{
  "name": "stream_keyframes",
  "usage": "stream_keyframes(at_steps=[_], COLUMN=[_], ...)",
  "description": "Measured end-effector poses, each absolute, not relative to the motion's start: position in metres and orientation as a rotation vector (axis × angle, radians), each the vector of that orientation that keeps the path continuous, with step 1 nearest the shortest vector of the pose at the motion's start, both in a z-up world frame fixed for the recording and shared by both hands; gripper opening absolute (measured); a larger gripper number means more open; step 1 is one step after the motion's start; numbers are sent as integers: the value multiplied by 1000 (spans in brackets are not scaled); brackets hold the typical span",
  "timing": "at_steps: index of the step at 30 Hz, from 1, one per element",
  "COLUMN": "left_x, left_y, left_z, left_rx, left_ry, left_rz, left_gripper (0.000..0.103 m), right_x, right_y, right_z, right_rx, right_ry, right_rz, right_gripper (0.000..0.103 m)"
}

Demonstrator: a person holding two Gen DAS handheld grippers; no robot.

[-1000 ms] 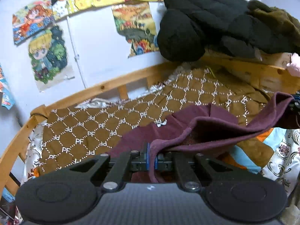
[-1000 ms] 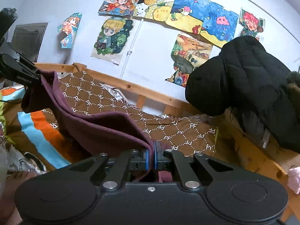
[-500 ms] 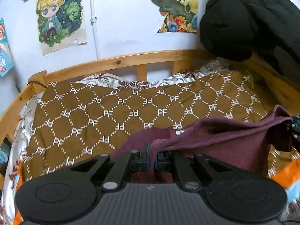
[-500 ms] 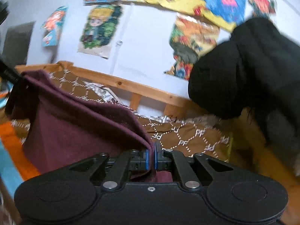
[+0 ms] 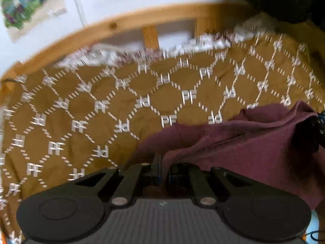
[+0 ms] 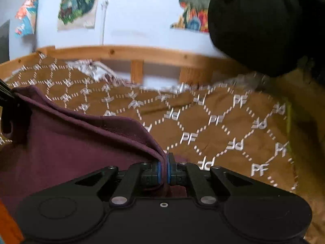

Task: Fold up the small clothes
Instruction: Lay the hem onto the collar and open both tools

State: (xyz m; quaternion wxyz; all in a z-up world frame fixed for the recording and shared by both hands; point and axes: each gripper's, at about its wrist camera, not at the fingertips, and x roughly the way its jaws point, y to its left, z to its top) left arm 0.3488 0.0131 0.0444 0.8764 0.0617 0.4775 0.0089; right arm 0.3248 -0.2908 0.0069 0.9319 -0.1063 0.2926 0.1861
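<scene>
Nearest, the right gripper (image 6: 166, 167) had its jaws pinched on one edge of the soft maroon fleece garment (image 6: 67, 142), and the left gripper (image 5: 163, 169) was clamped on the opposite edge, so the cloth hung stretched between them just above the brown quilted bedspread (image 5: 97, 109) with its white diamond pattern. This looked like the carry-over stage of a fold; next, the held edge needed laying flat and square. Beyond stood the curved pine bed rail (image 6: 142, 53), a bulky black jacket (image 6: 264, 24) and paper posters (image 6: 78, 4).

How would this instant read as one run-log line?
left gripper: shut on maroon garment | right gripper: shut on maroon garment | over brown bedspread
</scene>
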Motion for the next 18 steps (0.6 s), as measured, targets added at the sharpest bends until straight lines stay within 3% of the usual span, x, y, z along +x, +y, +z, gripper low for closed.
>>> stream_keyframes(at_steps=[10, 11, 13, 16, 18], left_x=[379, 379, 376, 368, 364], left_y=[46, 49, 56, 70, 79], left_z=[-10, -13, -15, -11, -8], left_rx=[-86, -109, -143, -207, -239], left_ry=[1075, 1067, 1054, 1003, 983], left_rz=[-31, -37, -33, -31, -39], left_gripper=[15, 20, 66, 80, 88], right_x=[363, 364, 366, 367, 368], right_y=[-287, -287, -289, -292, -294], right_z=[-36, -39, -40, -38, -37], right_rx=[-178, -169, -151, -128, -125], right_ry=[734, 744, 750, 743, 745], right_rz=[393, 394, 399, 429, 435], right_gripper=[6, 8, 9, 19, 34])
